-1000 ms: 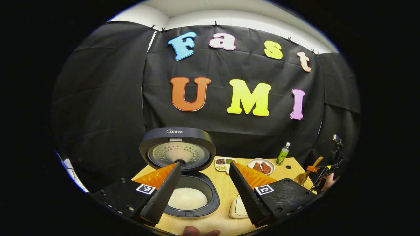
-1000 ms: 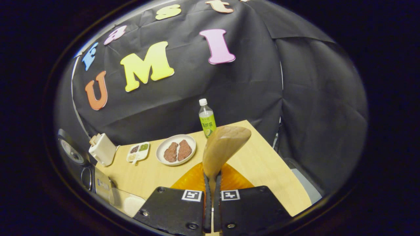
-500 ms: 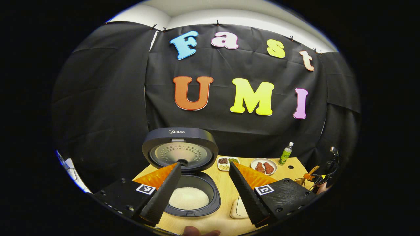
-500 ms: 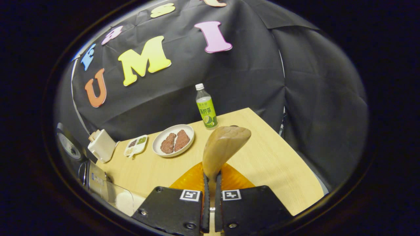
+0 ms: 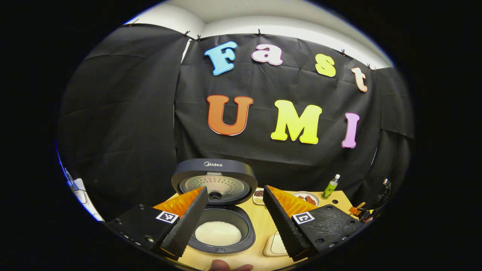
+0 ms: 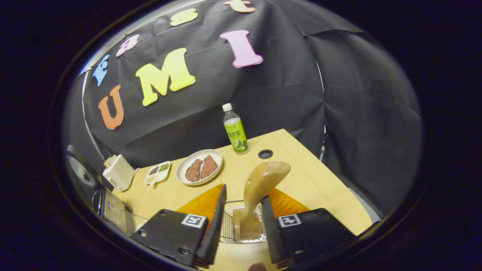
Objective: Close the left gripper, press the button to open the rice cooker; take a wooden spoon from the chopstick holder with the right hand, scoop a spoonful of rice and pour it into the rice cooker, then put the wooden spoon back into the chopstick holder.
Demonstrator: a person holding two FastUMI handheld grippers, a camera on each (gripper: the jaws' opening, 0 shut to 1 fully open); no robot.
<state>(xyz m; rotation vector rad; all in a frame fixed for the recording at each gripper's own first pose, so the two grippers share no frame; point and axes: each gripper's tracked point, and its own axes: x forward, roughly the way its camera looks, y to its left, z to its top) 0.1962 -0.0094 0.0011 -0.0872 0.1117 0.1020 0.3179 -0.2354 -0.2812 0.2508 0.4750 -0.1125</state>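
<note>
The right tongs [image 6: 241,210] are standing released, their fingers spread to either side of the wooden spoon [image 6: 260,188] and not pressing on it. The spoon is sitting handle-down in the wire chopstick holder [image 6: 229,226], its bowl pointing up and leaning a little toward the right finger. The holder is resting on the wooden desk [image 6: 312,180] just in front of the tongs.

Farther back on the desk, a white plate [image 6: 199,172] is carrying two brown pieces of food, a small divided dish [image 6: 157,173] is lying just beside it, and a green-labelled bottle [image 6: 234,130] is standing upright near the black cloth wall. A white box-shaped container [image 6: 118,173] is sitting at the left edge of the right gripper view.

The left tongs [image 5: 235,220] are hanging released as well, fingers wide apart and grasping nothing, above the near edge of the desk. Between those fingers the rice cooker [image 5: 220,226] is standing with its lid [image 5: 214,180] raised upright, and white rice [image 5: 217,233] is lying in its pot. A pale shallow container [image 5: 276,246] is sitting just to the right of the cooker. A fingertip [image 5: 229,266] is showing at the bottom edge of the left gripper view.
</note>
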